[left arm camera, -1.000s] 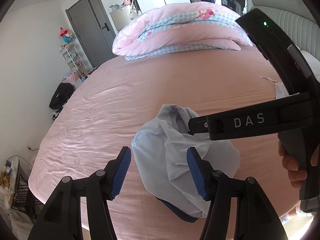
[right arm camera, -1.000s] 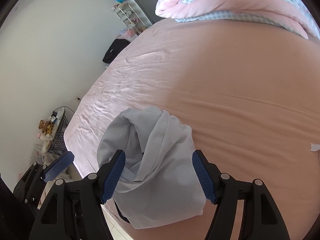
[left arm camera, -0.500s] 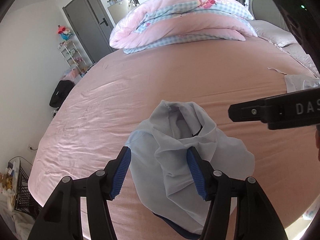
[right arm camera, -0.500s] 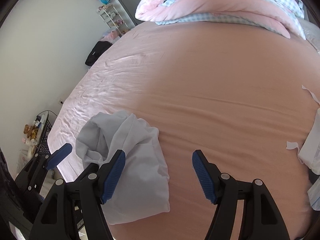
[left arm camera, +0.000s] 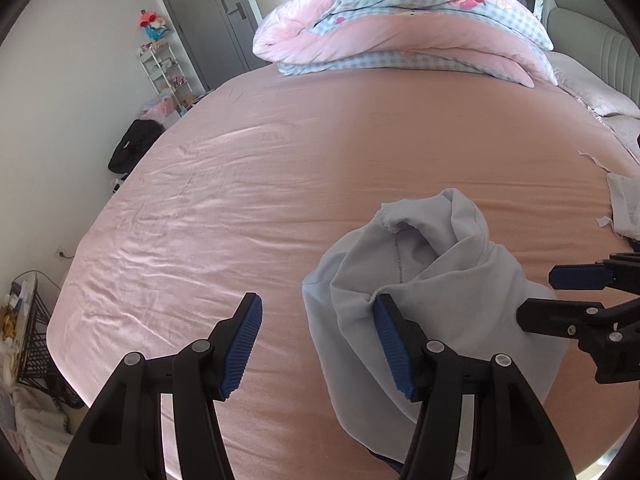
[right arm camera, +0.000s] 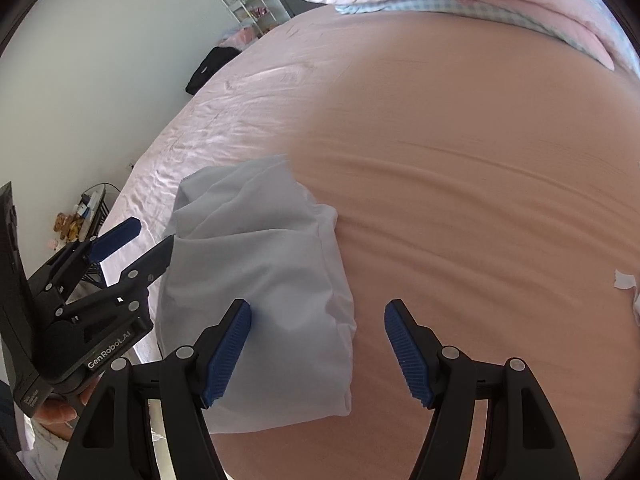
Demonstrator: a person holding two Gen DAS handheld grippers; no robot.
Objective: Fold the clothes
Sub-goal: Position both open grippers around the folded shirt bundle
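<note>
A crumpled pale blue garment (left arm camera: 436, 280) lies in a heap near the front edge of the pink bed (left arm camera: 320, 152). My left gripper (left arm camera: 318, 346) hovers open at the heap's left side, and its right finger (left arm camera: 394, 346) overlaps the cloth's edge. In the right wrist view the garment (right arm camera: 260, 264) reaches between the pads of my right gripper (right arm camera: 317, 354), which stands open just above it without pressing. The left gripper (right arm camera: 150, 236) shows there at the heap's left. The right gripper (left arm camera: 540, 296) shows at the heap's right in the left view.
A folded pink and blue-checked duvet (left arm camera: 400, 28) lies at the far end of the bed. A white cloth (left arm camera: 624, 208) sits at the right edge. Beyond the bed's left edge are a black bag (left arm camera: 132, 148), a shelf rack (left arm camera: 164, 68) and a wire basket (left arm camera: 28, 340).
The left gripper has shifted left and down, so the heap now lies mostly to its right. The right gripper has dropped from over the heap to its right side.
</note>
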